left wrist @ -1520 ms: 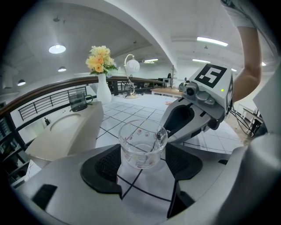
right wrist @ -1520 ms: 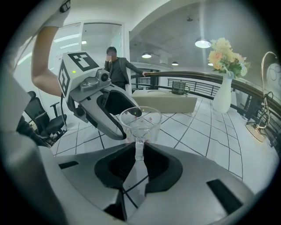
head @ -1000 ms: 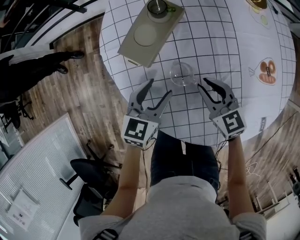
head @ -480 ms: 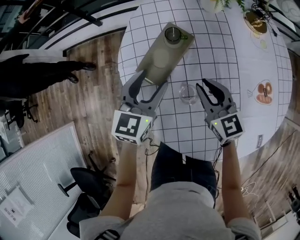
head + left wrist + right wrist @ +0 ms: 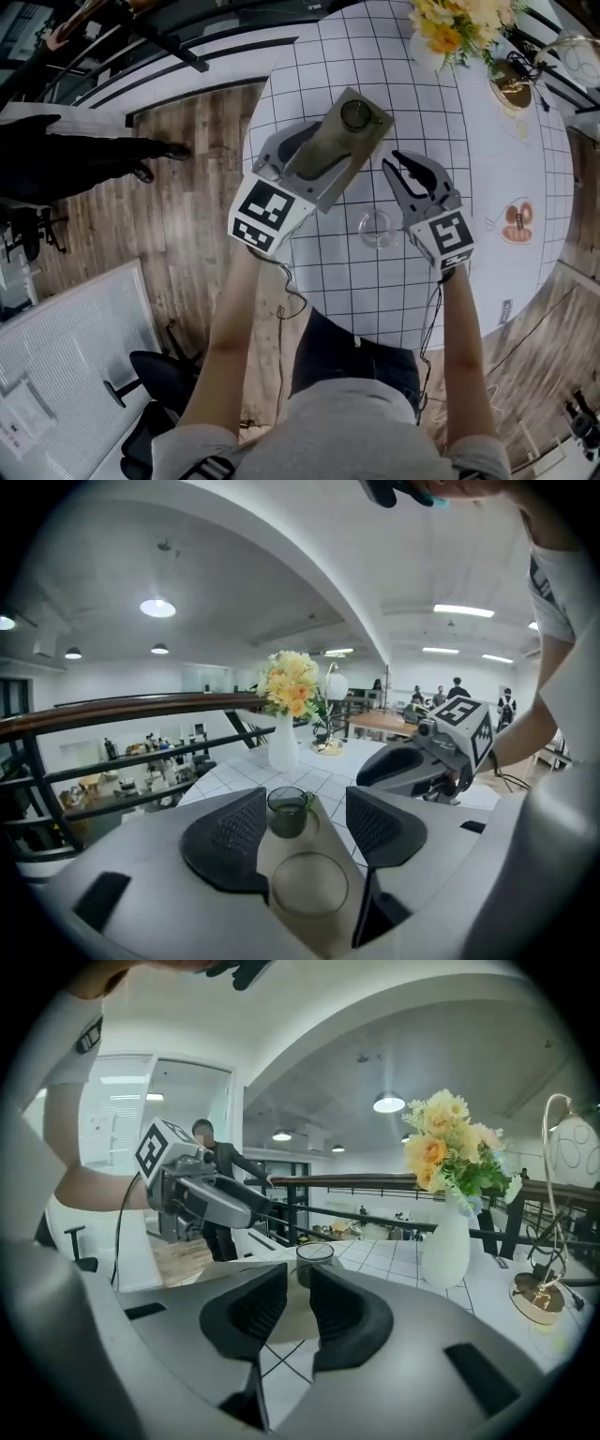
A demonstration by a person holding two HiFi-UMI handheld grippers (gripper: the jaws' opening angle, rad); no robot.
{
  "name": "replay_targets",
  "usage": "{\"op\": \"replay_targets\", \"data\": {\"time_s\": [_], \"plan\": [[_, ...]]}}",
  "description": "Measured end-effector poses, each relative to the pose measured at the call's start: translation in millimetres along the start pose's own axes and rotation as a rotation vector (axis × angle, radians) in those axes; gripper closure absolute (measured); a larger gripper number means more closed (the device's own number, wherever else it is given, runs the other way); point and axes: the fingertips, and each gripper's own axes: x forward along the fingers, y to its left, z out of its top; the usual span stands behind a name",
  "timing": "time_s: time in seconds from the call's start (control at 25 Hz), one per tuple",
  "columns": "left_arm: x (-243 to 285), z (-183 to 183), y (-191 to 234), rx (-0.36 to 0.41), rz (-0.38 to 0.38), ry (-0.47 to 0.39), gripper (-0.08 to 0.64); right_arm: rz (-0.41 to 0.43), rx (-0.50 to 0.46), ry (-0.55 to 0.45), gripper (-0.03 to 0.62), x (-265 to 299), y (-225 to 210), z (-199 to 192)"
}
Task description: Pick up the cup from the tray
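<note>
Both claws are moving forward over the table [image 5: 375, 281], closing on the tray. My left claw [image 5: 302, 164] is hanging wide, empty, over the near end of the one tray [image 5: 323, 161]. My right claw [image 5: 398, 169] has just been narrowing, gripping nothing, beside the one clear glass [image 5: 375, 228]. Farther on, the one cup [image 5: 356, 114] is sitting at the tray's far end, untouched, so I'm judging the reach unfinished. One vase of flowers [image 5: 441, 37] is standing beyond.

Round table [image 5: 487, 141], white grid cloth: olive tray [image 5: 330, 155] near edge, clear glass [image 5: 375, 228], flower vase [image 5: 441, 42] far side.
</note>
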Motion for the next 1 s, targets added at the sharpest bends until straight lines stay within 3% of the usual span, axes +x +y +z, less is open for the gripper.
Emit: {"op": "replay_targets", "data": {"time_s": [0.48,1.0], "plan": [[43,-29,25,0.050,-0.139,0.138,0.287,0.067,-0.080,0.079,0.520,51,-45,-11],[48,-55,29,0.000,-0.144,0.153,0.287,0.221,-0.156,0.127,0.520,82,-43,-32]]}}
